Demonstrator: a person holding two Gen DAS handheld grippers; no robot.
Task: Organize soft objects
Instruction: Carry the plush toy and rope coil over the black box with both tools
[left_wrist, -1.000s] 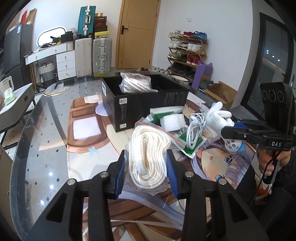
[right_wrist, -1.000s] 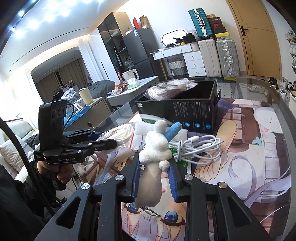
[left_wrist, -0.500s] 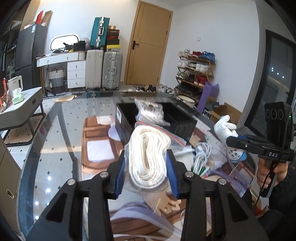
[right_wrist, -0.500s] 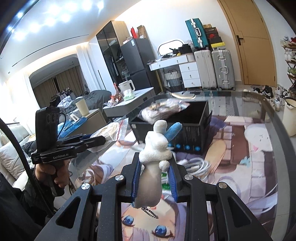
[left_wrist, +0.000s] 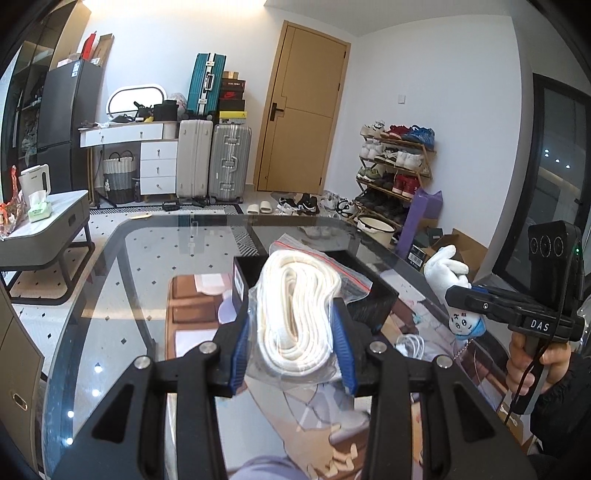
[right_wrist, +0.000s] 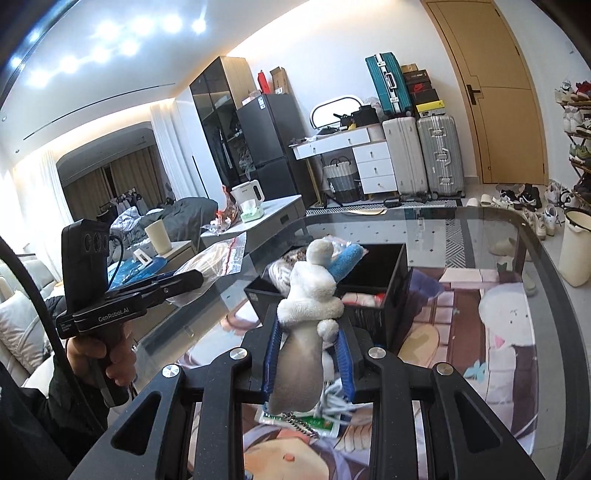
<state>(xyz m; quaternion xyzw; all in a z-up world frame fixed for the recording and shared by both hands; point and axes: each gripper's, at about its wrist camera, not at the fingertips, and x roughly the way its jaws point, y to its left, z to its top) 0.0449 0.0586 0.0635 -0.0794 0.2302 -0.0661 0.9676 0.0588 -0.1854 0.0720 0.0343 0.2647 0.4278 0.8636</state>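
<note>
A: Looking along the left gripper (left_wrist: 293, 341), what do the jaws hold?

B: They are closed on a clear zip bag of coiled white cord (left_wrist: 295, 306), lifted above the glass table (left_wrist: 122, 295). The bag hides most of the black box (left_wrist: 364, 295) lying directly beyond it on the table; only the box's left wall and right corner show.

A: And the right gripper (right_wrist: 306, 354)?

B: Its jaws are clamped on the body of a white plush toy (right_wrist: 308, 306) with one blue ear, held upright above the table (right_wrist: 480, 236). A bead chain hangs from the toy's lower end.

A: What lies ahead of the toy?

B: The same black box (right_wrist: 388, 295), open at the top, with a bagged bundle (right_wrist: 280, 271) in its left part and red-and-white packets in its right part. The toy covers the middle of the box.

A: What sits beneath the right gripper?

B: A loose white cable (right_wrist: 334, 400) and a green-and-white packet (right_wrist: 295, 421), both resting on the printed mat under the glass.

A: Surroundings?

B: Suitcases (left_wrist: 212, 158) and a wooden door (left_wrist: 303, 110) stand at the far wall, a shoe rack (left_wrist: 393, 162) at the right, and a low side table with a kettle (left_wrist: 35, 181) at the left.
</note>
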